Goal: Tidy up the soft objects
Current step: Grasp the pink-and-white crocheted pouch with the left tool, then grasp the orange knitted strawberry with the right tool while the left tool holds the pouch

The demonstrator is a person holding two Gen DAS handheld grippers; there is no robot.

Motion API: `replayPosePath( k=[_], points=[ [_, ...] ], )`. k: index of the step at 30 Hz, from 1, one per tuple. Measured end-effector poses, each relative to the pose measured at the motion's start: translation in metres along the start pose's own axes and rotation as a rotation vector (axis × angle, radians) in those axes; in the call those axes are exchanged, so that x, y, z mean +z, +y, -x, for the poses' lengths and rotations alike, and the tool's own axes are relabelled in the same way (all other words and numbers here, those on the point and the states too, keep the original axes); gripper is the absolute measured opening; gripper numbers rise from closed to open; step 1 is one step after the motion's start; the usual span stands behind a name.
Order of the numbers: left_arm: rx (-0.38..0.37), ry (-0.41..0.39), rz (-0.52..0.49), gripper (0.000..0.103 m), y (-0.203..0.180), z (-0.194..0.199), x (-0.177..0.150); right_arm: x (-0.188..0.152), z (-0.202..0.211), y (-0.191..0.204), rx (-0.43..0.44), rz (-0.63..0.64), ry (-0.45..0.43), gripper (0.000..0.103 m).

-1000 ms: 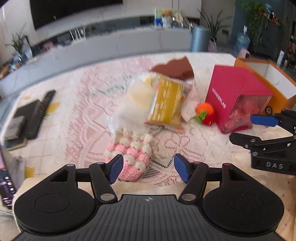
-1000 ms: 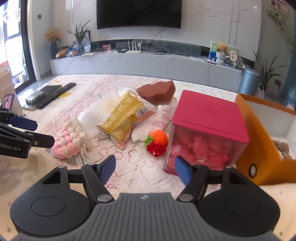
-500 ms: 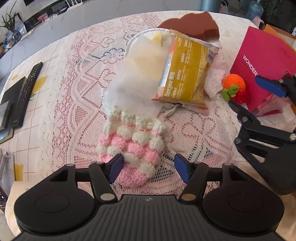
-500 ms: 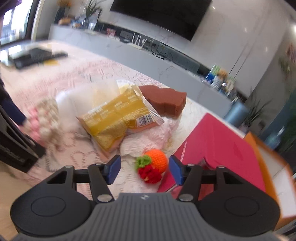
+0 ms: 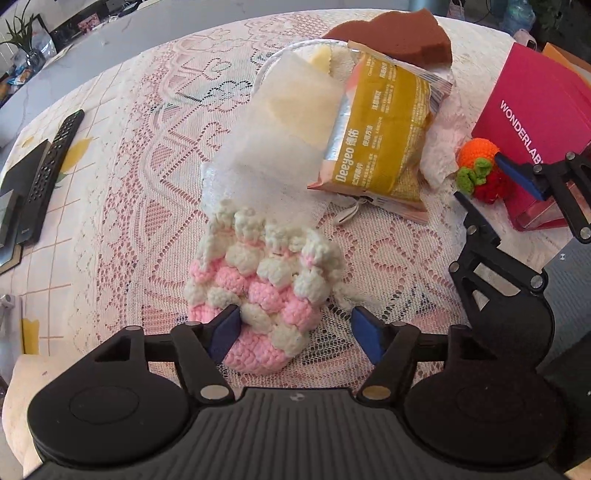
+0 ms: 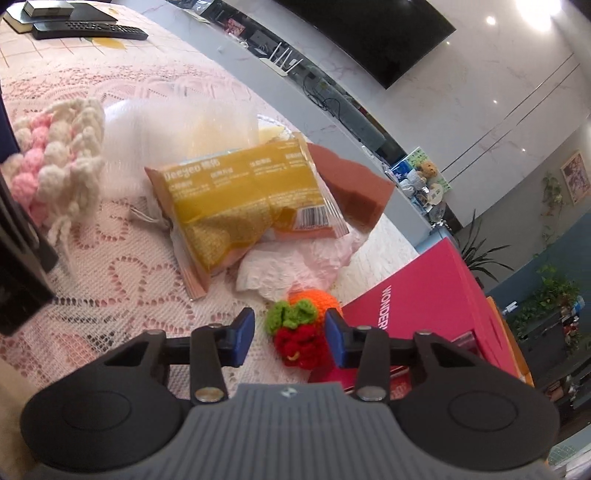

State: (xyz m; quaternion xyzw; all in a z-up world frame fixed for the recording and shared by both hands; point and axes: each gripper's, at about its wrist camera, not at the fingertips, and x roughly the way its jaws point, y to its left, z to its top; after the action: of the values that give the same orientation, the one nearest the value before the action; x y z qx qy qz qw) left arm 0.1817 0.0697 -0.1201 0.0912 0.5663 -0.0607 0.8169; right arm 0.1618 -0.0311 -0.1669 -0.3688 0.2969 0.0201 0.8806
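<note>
A pink and white crochet pouch (image 5: pixel 266 295) lies on the lace tablecloth (image 5: pixel 129 229). My left gripper (image 5: pixel 295 330) hangs over the pouch's near end, open, one pad at its left edge and the other apart from it. A small crochet fruit (image 6: pixel 301 332), orange and red with green leaves, sits beside the magenta box (image 6: pixel 424 306). My right gripper (image 6: pixel 289 334) straddles the fruit and its jaws are closing, with a gap still showing at the left pad. The left wrist view also catches the fruit (image 5: pixel 480 170) and the right gripper (image 5: pixel 487 188).
A yellow snack pack (image 5: pixel 380 136) lies on a white mesh bag (image 5: pixel 280 140), with a brown sponge (image 5: pixel 399 33) behind and crumpled pink tissue (image 6: pixel 295 266) beside them. A remote (image 5: pixel 51 162) and dark books lie at the far left. An orange bin (image 6: pixel 511 339) stands behind the magenta box.
My left gripper dropped and tipped down over the pouch. My right gripper rolled, moved in on the crochet fruit, and its jaws narrowed around it.
</note>
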Motion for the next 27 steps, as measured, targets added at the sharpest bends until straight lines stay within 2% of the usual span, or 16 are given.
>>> replayPosePath(
  k=[4,6,7,9,11,14,16,17,19,23,25,27],
  points=[
    [0.015,0.006,-0.005,0.075,-0.001,0.0,0.0,-0.002,-0.002,0.005,-0.024,0.009,0.004,0.039],
    [0.029,0.008,-0.021,0.075,-0.005,0.0,-0.001,-0.004,-0.003,0.006,-0.054,0.012,0.003,0.029],
    [0.044,0.008,-0.034,0.072,-0.008,0.0,-0.002,-0.005,-0.003,0.005,-0.054,0.009,0.0,0.029],
    [0.08,-0.002,-0.053,0.06,-0.012,0.001,-0.003,-0.005,0.002,0.001,-0.047,-0.005,-0.013,0.014],
    [0.106,-0.012,-0.056,0.05,-0.014,0.002,-0.005,-0.006,0.005,-0.002,-0.03,-0.024,-0.018,0.012],
    [0.108,-0.028,-0.034,0.043,-0.01,0.005,-0.006,-0.007,0.014,-0.008,0.002,-0.05,-0.03,0.007],
    [0.095,-0.05,-0.004,0.035,-0.007,0.009,-0.008,-0.007,0.022,-0.011,0.02,-0.063,-0.044,0.005],
    [0.087,-0.061,0.009,0.034,-0.005,0.011,-0.009,-0.007,0.026,-0.014,0.032,-0.073,-0.049,0.0],
    [0.073,-0.097,0.031,0.029,-0.003,0.018,-0.012,-0.007,0.036,-0.019,0.069,-0.096,-0.056,0.0],
    [0.026,-0.191,0.077,0.028,-0.003,0.039,-0.019,-0.009,0.054,-0.035,0.155,-0.183,-0.056,0.0],
    [-0.038,-0.247,0.098,0.028,-0.005,0.052,-0.026,-0.014,0.062,-0.045,0.211,-0.243,-0.058,0.0],
    [-0.116,-0.257,0.134,0.028,-0.008,0.058,-0.032,-0.024,0.066,-0.056,0.286,-0.332,-0.04,0.001]
  ],
)
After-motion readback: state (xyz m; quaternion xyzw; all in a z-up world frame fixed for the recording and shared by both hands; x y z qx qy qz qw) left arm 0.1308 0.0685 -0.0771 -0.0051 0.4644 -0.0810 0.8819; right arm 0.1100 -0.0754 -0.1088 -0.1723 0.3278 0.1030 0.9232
